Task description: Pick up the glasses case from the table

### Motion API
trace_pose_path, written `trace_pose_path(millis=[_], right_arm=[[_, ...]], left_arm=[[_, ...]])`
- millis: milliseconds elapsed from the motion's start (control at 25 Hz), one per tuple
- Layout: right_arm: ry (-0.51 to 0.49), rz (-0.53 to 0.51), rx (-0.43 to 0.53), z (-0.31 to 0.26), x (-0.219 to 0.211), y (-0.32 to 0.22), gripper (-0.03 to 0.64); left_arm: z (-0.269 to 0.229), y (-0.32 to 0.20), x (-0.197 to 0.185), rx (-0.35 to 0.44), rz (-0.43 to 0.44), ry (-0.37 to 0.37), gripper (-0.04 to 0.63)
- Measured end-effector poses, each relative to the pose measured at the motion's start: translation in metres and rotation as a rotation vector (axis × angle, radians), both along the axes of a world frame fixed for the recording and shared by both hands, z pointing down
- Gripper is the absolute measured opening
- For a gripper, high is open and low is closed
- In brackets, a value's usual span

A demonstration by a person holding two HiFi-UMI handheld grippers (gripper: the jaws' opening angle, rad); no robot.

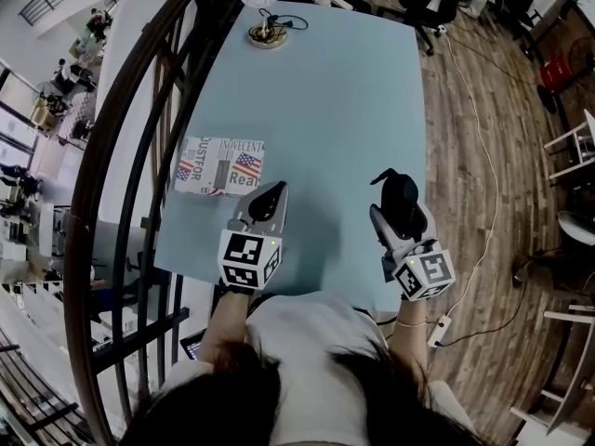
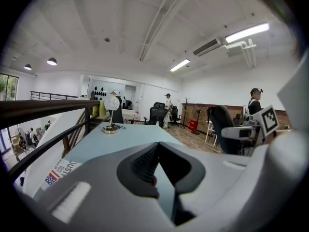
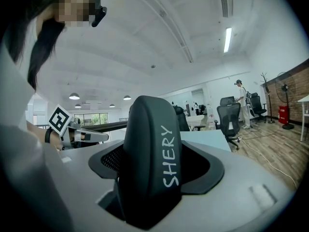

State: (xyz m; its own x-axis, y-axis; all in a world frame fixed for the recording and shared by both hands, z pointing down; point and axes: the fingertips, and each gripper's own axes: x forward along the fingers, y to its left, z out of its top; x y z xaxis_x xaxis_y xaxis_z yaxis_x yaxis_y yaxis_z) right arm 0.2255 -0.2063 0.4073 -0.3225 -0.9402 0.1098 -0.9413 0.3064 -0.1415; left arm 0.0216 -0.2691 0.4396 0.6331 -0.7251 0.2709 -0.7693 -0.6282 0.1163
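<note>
Glasses case (image 3: 150, 144): black and hard-shelled, with "SHERY" in pale letters along its side. It is clamped in the right gripper.
Case, long axis: in the right gripper view it runs up and down the frame. The rounded end stands clear above the jaws, the lower end sinks between them, and the lettering reads from bottom to top.
Case, place in the head view (image 1: 402, 198): a dark shape right of centre in the lower half of the frame, over the near right part of the table. Whether it touches the tabletop cannot be told.
Right gripper (image 3: 153, 161): the jaws are spread wide and press on the case from both sides. In the head view the gripper (image 1: 398, 214) points toward the upper part of the frame.
Left gripper (image 2: 157, 146): the jaws meet at the tips with nothing between them. In the head view it (image 1: 271, 196) sits left of centre in the lower half, over the near left part of the table.
Table (image 1: 344, 110): light blue, filling the middle of the head view.
Printed box (image 1: 220, 166): flat, with flag and newsprint pattern. It lies at the table's left edge, just above the left gripper's tip in the frame.
Round-based stand (image 1: 267, 33): at the table's far end, top centre of the frame, with a cable beside it.
Railing (image 1: 139, 156): dark bars along the table's left side.
</note>
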Motion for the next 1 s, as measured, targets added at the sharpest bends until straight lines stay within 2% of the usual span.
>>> trace_pose_path(millis=[1000], right_arm=[[0.003,0.011,-0.014,0.0072,0.0008,0.0000,0.328]], left_arm=[[0.0003,-0.0018,-0.0042,-0.004,-0.016,0.004,0.057]])
